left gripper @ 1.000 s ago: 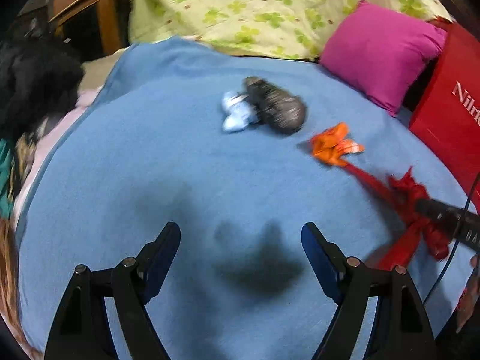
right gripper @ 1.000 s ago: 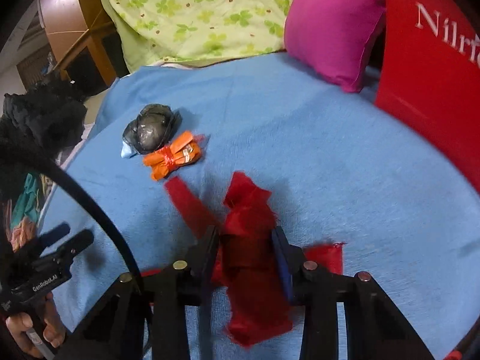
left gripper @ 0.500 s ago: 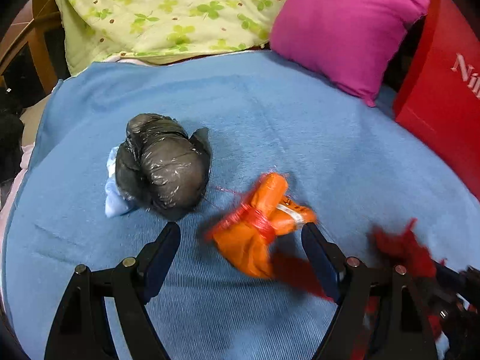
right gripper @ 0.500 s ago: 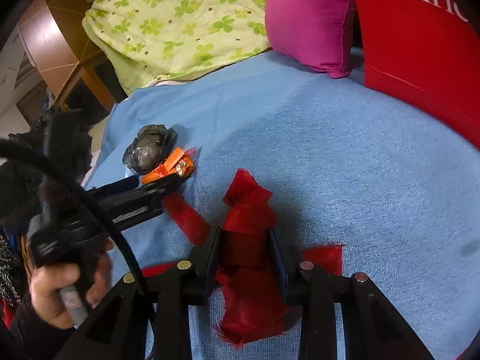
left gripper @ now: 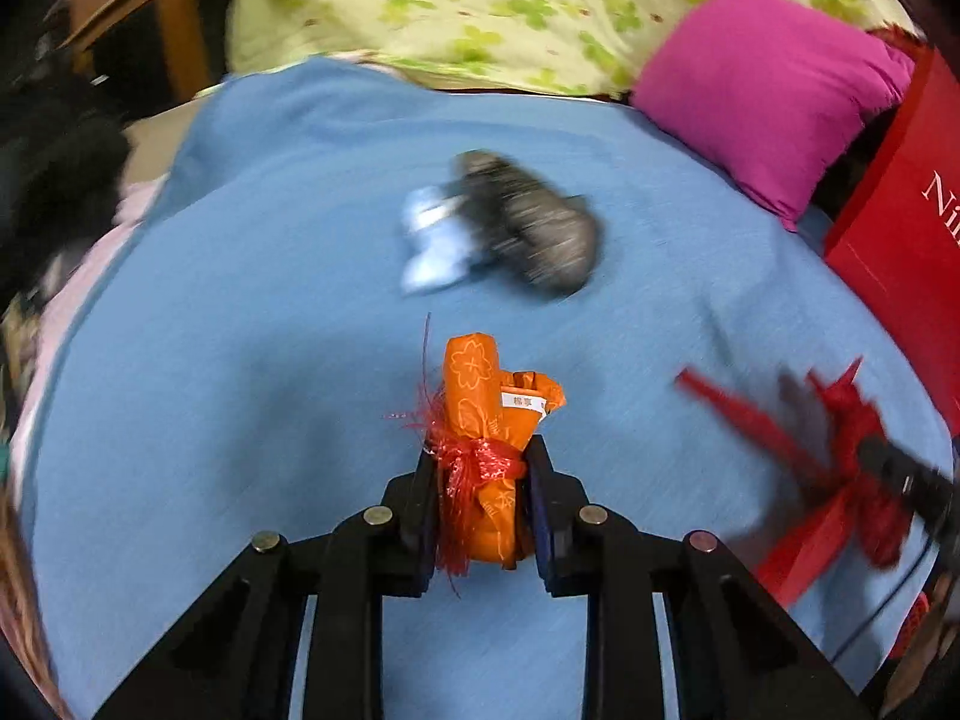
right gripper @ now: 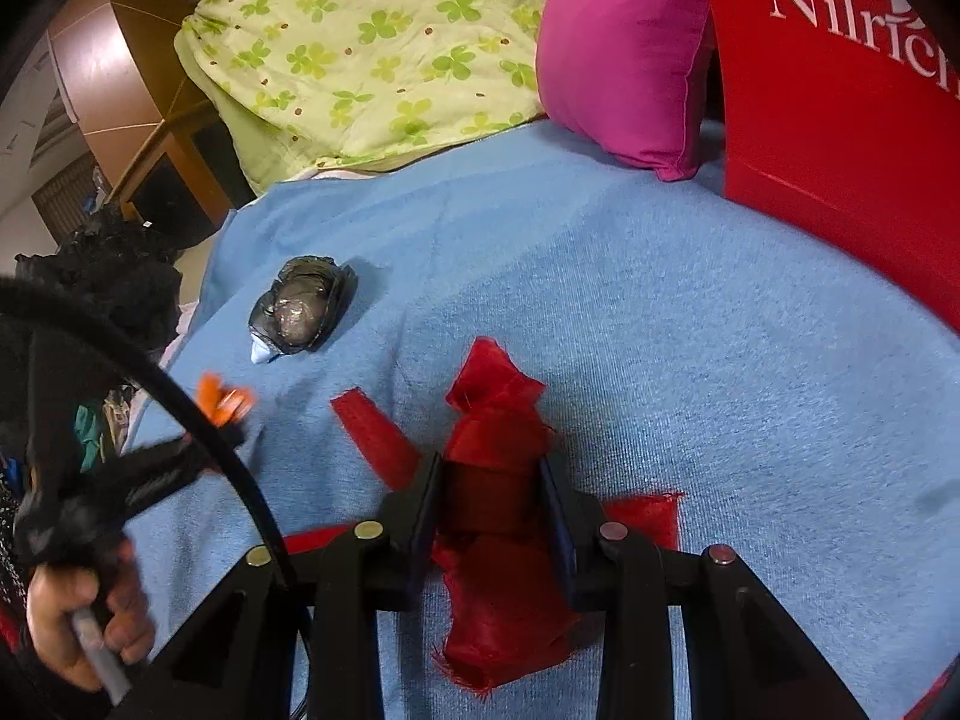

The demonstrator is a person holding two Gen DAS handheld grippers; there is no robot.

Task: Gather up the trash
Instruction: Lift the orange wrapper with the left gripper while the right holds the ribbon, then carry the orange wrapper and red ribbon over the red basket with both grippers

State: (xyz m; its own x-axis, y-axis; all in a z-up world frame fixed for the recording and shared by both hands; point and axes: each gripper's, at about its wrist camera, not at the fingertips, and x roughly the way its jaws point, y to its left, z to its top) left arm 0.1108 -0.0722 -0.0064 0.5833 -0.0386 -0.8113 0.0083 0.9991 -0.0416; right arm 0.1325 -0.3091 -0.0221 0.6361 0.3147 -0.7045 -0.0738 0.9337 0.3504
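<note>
Nearest in the left wrist view, the left gripper (left gripper: 480, 483) has its fingers (left gripper: 420, 498) clenched on an orange wrapper (left gripper: 483, 450) tied round the middle with red tinsel; the wrapper stands up between them above the blue blanket (left gripper: 240, 390). In the right wrist view, the right gripper (right gripper: 495, 489) grasps a crumpled red ribbon (right gripper: 498, 462), whose loose ends trail on the blanket below and to the sides. A hand (right gripper: 84, 624) at the lower left of that view holds the left gripper's handle. Farther out, a grey-black wad (left gripper: 534, 228) lies on the blanket, touching a pale blue scrap (left gripper: 432, 240). Beyond are a pink pillow (left gripper: 774, 90), a red bag (right gripper: 840, 120) with white lettering, and a green clover quilt (right gripper: 372, 42).
</note>
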